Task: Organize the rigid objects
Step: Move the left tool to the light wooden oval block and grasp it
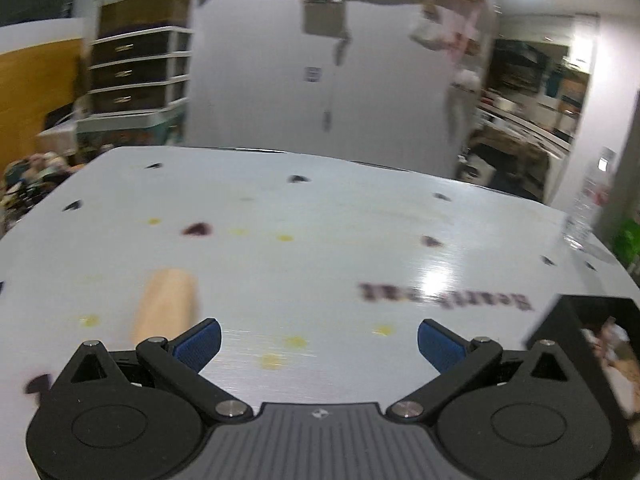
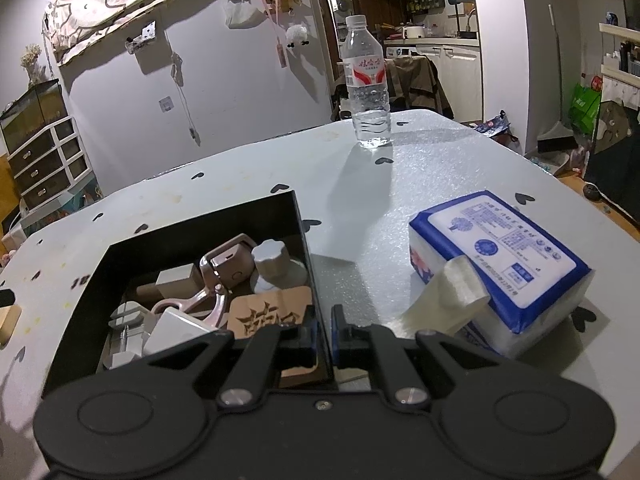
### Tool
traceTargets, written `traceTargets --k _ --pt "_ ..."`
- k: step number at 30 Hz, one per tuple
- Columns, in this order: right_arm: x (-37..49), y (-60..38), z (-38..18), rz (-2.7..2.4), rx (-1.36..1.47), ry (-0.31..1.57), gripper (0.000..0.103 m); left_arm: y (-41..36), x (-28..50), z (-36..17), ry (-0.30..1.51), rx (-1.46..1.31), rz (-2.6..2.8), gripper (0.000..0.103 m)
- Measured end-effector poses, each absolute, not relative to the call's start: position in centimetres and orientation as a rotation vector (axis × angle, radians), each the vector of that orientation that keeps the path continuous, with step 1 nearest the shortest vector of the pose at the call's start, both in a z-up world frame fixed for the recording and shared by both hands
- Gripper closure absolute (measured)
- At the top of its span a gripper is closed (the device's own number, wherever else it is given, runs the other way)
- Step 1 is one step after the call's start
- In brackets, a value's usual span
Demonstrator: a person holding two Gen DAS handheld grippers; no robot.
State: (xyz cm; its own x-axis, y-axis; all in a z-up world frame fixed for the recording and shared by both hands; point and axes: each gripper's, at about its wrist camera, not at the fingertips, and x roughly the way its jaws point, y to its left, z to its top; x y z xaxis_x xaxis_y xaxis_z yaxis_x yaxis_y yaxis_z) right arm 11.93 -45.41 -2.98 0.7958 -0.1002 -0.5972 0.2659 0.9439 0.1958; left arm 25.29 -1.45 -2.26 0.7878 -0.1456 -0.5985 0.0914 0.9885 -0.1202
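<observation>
Right wrist: right hand-held gripper (image 2: 325, 334) clamped on black box (image 2: 304, 240) wall; left hand-held gripper (image 1: 319, 340) wide open, empty.

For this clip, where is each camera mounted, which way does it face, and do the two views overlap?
Left wrist: sits on the left gripper, looking forward and down across the table; its own jaws stand open and empty above a blurred wooden block.
Right wrist: sits on the right gripper, facing the water bottle and tissue pack; its jaws are shut on the black box wall.
Shared: the table, the black box, the bottle, and the drawer unit.
</observation>
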Motion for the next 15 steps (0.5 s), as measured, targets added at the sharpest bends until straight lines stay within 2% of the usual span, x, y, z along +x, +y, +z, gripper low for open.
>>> traceTargets --k 6,10,13,15 --pt "12.1 -45.2 -2.9 -0.203 0.268 0.627 0.096 2.2 27.2 -3.2 0.649 -0.001 -0.005 0.004" --pt "12.1 -45.2 -2.9 -0.207 0.267 0.628 0.096 3.5 29.0 -4.2 0.694 0.040 -0.001 0.026" --pt "12.2 -45.2 -2.9 -0.210 0.266 0.630 0.096 4.1 30.1 -5.0 0.721 0.066 -0.002 0.039" --pt "12.2 -45.1 -2.9 -0.212 0.266 0.631 0.096 4.4 30.7 -5.4 0.735 0.076 0.003 0.042"
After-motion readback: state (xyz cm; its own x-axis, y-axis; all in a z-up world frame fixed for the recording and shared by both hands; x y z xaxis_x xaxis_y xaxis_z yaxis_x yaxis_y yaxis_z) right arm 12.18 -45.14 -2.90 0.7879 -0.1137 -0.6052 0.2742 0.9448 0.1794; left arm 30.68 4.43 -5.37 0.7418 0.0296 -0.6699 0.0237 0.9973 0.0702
